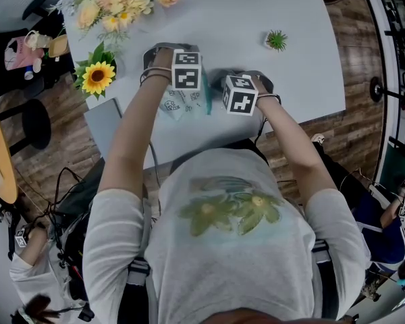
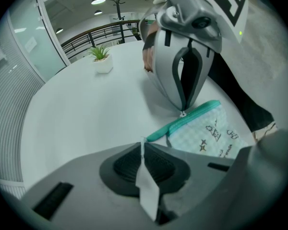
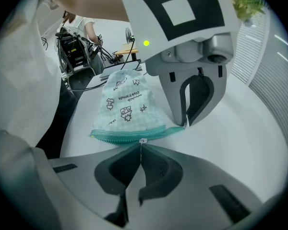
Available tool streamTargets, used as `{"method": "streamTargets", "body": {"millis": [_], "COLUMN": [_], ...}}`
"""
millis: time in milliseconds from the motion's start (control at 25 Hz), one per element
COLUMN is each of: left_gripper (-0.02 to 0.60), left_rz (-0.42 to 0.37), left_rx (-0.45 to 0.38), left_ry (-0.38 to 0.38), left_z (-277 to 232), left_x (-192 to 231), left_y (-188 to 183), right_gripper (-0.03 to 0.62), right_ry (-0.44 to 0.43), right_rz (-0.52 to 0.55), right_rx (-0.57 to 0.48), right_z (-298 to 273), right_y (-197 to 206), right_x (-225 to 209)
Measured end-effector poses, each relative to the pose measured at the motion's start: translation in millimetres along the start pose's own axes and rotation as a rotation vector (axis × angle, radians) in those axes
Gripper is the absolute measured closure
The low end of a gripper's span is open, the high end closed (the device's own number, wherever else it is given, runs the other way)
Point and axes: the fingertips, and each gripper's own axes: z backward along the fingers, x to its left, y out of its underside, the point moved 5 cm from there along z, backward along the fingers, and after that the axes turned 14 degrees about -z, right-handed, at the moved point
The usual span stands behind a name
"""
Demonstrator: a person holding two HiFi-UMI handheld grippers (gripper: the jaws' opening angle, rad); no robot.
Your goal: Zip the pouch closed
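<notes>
The pouch [image 3: 125,104], pale checked cloth with small drawings and a teal zipper [image 3: 120,137], lies on the white table [image 1: 256,5] just in front of the person, between the two tools. The left tongs [image 2: 143,146] are pressed together on the white tab [image 2: 147,186] at one end of the zipper band. The right tongs [image 3: 141,146] are pinched on the small metal pull [image 3: 142,141], which sits partway along the teeth. The step in hand looks like the draw itself. It should go best if the left tongs anchor their end firmly while the right tongs travel straight along the teeth, away from that end and low over the table, so the band is taut and no cloth catches under the slider. A sideways tug would likely slip the thin pull out of the pads. The pouch looks flat; what it holds, if anything, cannot be seen. Farther off, a small white pot [image 1: 275,42] holds a green plant, and a bunch of flowers [image 1: 121,2] stands at the table's far-left edge.
</notes>
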Motion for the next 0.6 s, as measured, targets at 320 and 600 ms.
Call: {"method": "streamTargets", "body": {"millis": [320, 600], "left_gripper": [0.557, 0.557], "left_rz": [-0.004, -0.003], "left_rx": [0.005, 0.004], "left_ry": [-0.003, 0.001], "left_z": [-1.1, -1.4], "left_x": [-0.6, -1.1], "left_y": [0.7, 0.6], "right_gripper": [0.576, 0.576], "right_ry": [0.002, -0.013], "right_rz": [0.003, -0.002], "right_rx": [0.008, 0.015], "right_z": [-0.9, -0.7], "right_y": [-0.8, -1.6], "right_x": [0.5, -0.1]}}
